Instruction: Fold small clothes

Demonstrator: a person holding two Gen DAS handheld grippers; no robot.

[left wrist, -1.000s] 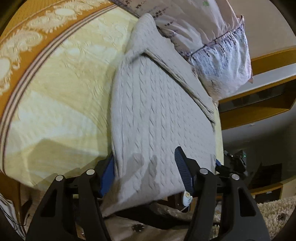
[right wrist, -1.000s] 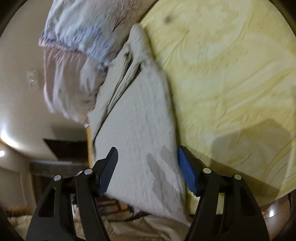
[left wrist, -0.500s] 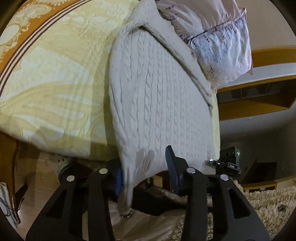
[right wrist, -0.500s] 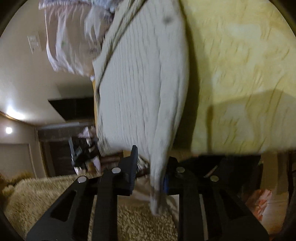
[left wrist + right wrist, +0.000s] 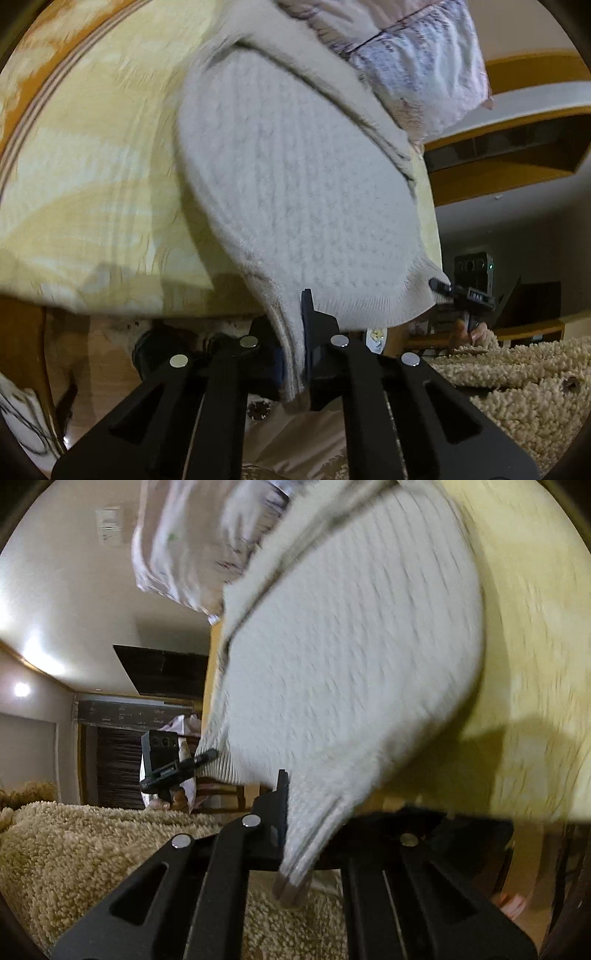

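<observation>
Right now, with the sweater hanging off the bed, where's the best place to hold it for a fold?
By the ribbed hem, one bottom corner each, coming from the bed's near edge. The hem overhangs there, so fingers can close above and below it. Both the left gripper and the right gripper already pinch those corners of the sweater.

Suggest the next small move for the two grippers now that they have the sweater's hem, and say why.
Probably lift both corners together and carry the hem up toward the pillow to fold the cable-knit sweater in half. The left gripper and right gripper are each shut on a bottom corner, the hem hangs off the edge of the yellow bedspread, and the body still lies flat and unfolded.
</observation>
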